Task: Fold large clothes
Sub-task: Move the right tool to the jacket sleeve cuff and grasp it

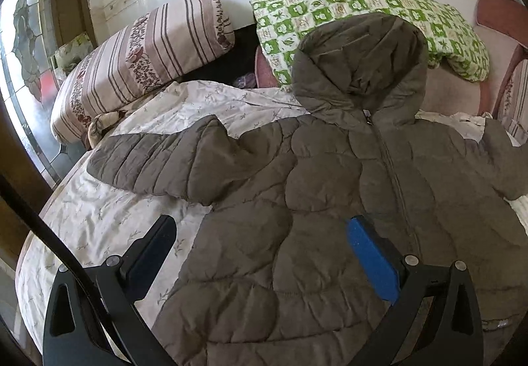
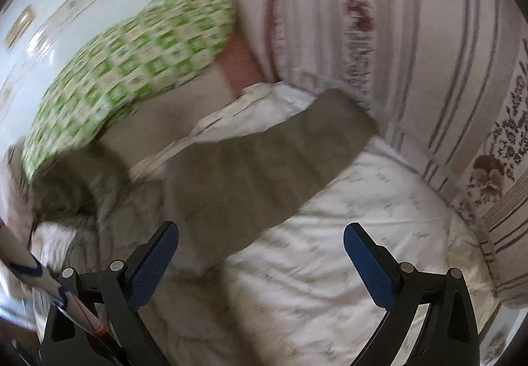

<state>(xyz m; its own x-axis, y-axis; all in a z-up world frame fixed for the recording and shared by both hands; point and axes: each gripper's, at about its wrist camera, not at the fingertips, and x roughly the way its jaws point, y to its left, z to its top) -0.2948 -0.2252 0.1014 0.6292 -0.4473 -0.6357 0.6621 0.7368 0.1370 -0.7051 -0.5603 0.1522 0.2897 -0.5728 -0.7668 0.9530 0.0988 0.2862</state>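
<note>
- The grey-brown quilted hooded puffer jacket (image 1: 330, 188) lies front-up on the white, sprig-printed bedspread (image 1: 99, 211), zip closed, hood toward the wall and both sleeves spread out to the sides; laid flat like this it looks ready for a first fold, which I judge has not begun.
- The left gripper (image 1: 260, 254) hangs over the jacket's lower body with its jaws spread wide, gripping nothing; 1 pad is over the bedspread beside the jacket, the other over the quilting, probably lining up on the jacket's side edge.
- The right gripper (image 2: 260, 260) is likewise parted and empty, hovering over the bedspread just beside the jacket's outstretched sleeve (image 2: 264, 161), likely the first part to fold inward.
- Beyond the jacket's hood sits a green-and-white checked pillow (image 1: 363, 3); a striped, flower-banded bolster (image 1: 142, 62) lies beside the jacket's other sleeve.
- The right wrist view is smeared by motion, so the jacket's quilting and hood are hard to read there.
- The jacket's hem is cut off behind the grippers, and a white striped object near the jacket in the right view's lower corner cannot be identified.
</note>
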